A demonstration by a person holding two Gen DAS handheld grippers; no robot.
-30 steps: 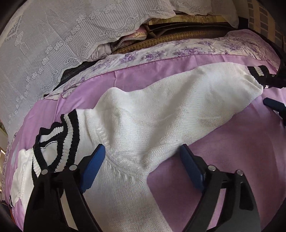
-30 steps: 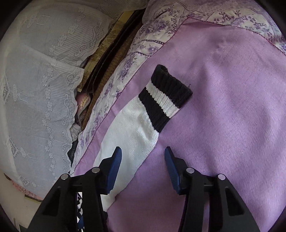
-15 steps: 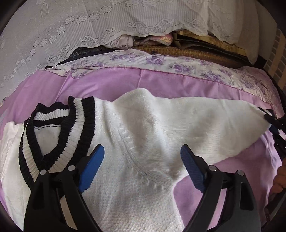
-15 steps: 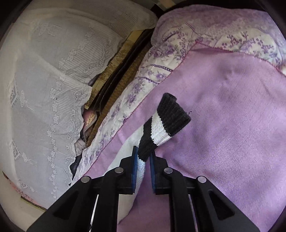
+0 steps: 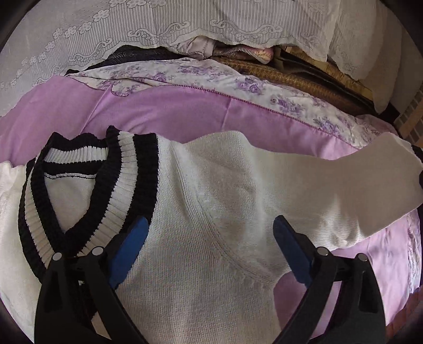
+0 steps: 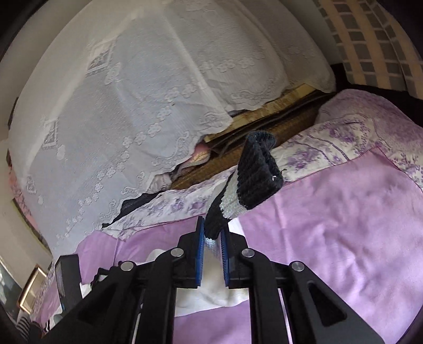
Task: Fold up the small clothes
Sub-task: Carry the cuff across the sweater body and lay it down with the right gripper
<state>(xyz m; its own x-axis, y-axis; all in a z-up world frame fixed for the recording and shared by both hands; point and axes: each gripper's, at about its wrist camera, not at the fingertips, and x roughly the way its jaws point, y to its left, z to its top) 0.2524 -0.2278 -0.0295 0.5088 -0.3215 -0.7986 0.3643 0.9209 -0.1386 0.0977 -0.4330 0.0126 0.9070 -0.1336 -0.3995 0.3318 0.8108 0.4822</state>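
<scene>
**Sleeve cuff pinched and raised**

The white sweater [image 5: 201,238] lies on the purple sheet [image 5: 164,116]. The right gripper [image 6: 212,238] pinches its striped cuff [image 6: 253,180] above the sheet. The left gripper [image 5: 208,235] hangs spread over the sweater's shoulder, beside the collar [image 5: 127,185].

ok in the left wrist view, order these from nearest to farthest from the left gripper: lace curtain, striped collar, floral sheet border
1. striped collar, just ahead and left of the open left gripper, beside its left finger.
2. floral sheet border, farther back across the bed, past the purple sheet.
3. lace curtain, farthest, hanging behind the bed at the top.
</scene>
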